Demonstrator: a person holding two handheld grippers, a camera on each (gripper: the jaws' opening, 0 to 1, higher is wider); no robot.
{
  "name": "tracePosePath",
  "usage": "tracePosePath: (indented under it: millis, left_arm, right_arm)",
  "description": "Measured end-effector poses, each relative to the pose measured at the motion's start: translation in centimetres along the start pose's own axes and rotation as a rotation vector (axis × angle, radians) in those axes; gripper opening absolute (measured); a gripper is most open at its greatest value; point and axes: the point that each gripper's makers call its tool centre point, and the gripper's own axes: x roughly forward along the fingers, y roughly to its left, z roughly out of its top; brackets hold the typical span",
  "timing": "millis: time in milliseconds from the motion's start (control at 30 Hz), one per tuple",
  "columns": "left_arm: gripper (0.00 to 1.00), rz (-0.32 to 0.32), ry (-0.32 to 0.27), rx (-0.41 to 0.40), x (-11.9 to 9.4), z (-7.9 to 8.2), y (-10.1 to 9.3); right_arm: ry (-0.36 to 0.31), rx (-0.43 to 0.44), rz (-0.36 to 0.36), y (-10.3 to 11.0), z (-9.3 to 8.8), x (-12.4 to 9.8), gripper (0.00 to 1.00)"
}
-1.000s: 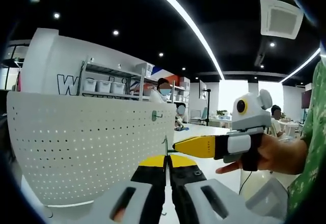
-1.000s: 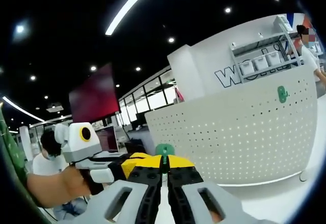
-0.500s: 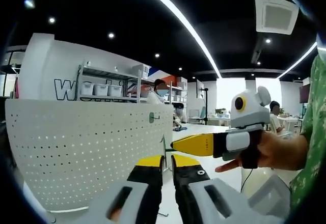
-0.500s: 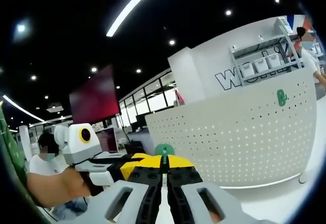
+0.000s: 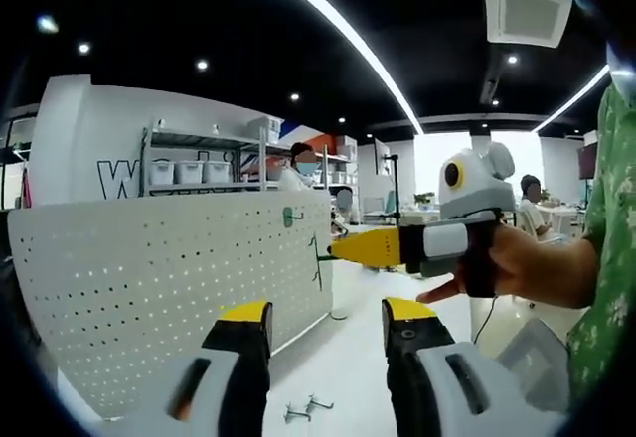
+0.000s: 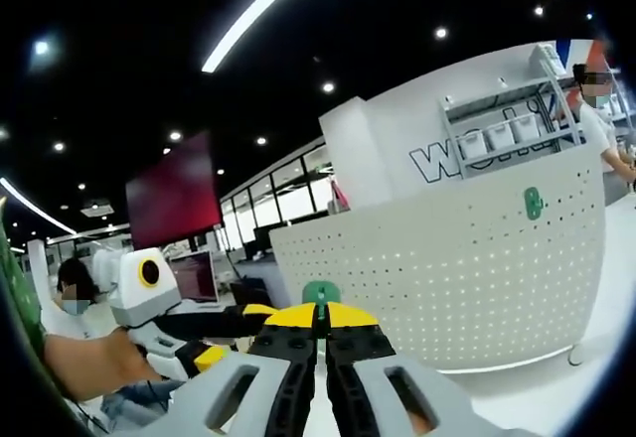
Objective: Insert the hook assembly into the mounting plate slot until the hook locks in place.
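Hook assembly (image 6: 320, 293), green-headed on a thin wire stem, sits pinched between the tips of the right gripper (image 6: 320, 330), whose yellow-tipped jaws are pressed together on it. Seen from the left gripper view, that right gripper (image 5: 333, 250) reaches in from the right with the wire hook (image 5: 315, 261) hanging from its tip, just beside the near edge of the white perforated mounting plate (image 5: 149, 288). Another green hook (image 6: 534, 203) is already fixed high on the plate (image 6: 447, 278). The left gripper (image 5: 326, 320) hangs below with its jaws spread wide and nothing between them. Two loose wire hooks (image 5: 304, 409) lie on the table (image 5: 343, 367) near the plate's foot
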Motion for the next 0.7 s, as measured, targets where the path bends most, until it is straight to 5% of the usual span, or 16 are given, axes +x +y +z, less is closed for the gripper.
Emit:
tracePosePath:
  millis: [367,700]
  left_arm:
    - [0.97,-0.065,-0.010,-0.056,0.4,0.1,-1.4]
    - [1.00,0.036,-0.033,-0.068,-0.1,0.3,0.7]
  right_arm:
    - [-0.003,0.000,-0.026,-1.0,0.2,-0.3,0.00]
    - [-0.003,-0.001,-0.052,-2.0,0.3,-0.3,0.00]
